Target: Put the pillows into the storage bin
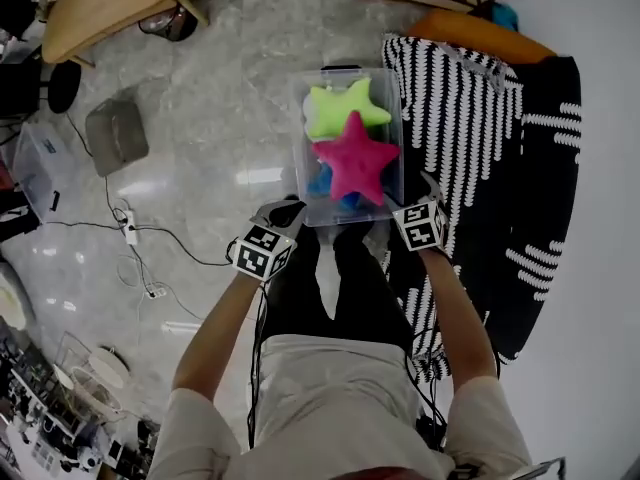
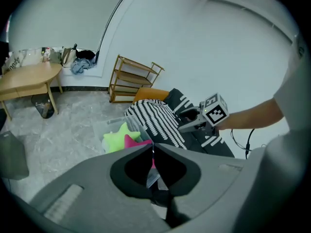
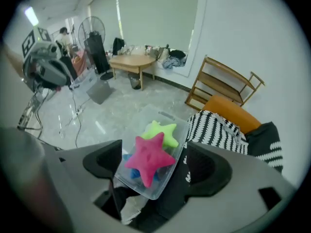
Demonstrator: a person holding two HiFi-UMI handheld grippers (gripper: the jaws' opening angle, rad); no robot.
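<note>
On top of the heap inside the storage bin point(image 1: 302, 183) lies the pink star pillow point(image 1: 355, 158). Behind it in the bin is the green star pillow point(image 1: 340, 108). A blue pillow point(image 1: 322, 180) peeks out from under the pink one. All three look to be in the bin, so I think the job is nearly done.

The left gripper point(image 2: 153, 147) is by the bin's near left corner, its jaws pressed together with nothing in them. The right gripper point(image 3: 154, 152) is by the near right corner, its jaws wide apart and empty. A striped blanket point(image 1: 450, 108) lies just right of the bin.

The pink star sits high. To finish well, press it down softly in the middle, and do not bump the bin's wall.
</note>
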